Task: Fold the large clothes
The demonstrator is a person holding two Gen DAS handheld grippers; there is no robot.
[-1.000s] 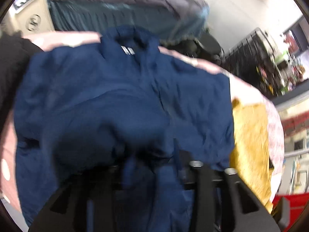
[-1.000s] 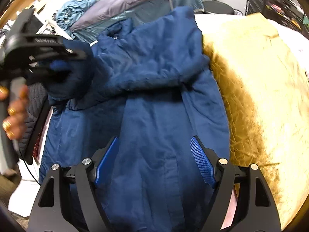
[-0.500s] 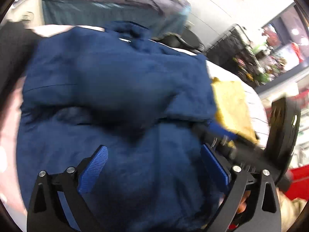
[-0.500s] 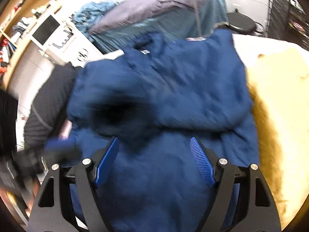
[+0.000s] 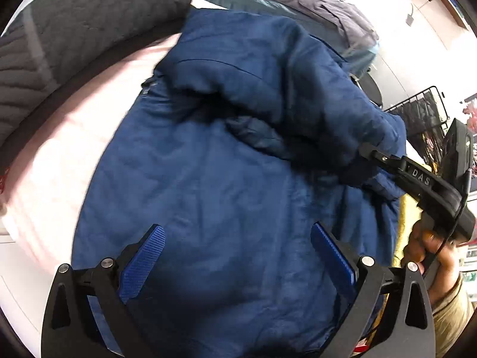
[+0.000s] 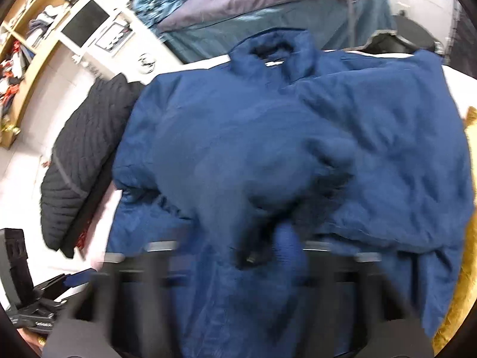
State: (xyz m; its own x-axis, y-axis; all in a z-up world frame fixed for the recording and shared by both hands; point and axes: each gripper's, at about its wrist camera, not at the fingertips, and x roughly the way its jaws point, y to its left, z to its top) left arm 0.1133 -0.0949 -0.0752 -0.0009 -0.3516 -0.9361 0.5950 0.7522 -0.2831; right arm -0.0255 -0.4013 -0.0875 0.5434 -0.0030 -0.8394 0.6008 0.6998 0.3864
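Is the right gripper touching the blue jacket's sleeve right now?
Touching. In the left wrist view the right gripper, jaws just closing, pinches a bunched fold of the blue jacket; fabric wraps its tips.

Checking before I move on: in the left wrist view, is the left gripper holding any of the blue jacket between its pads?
No. The left gripper stands wide open above the blue jacket, with nothing pinched between its pads.

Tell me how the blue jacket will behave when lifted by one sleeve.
Likely floppy: the jacket lies creased and its sleeve bends over the body. Probably puffy but light, judging by the soft padded folds. The smooth fabric may slide on the pink sheet.
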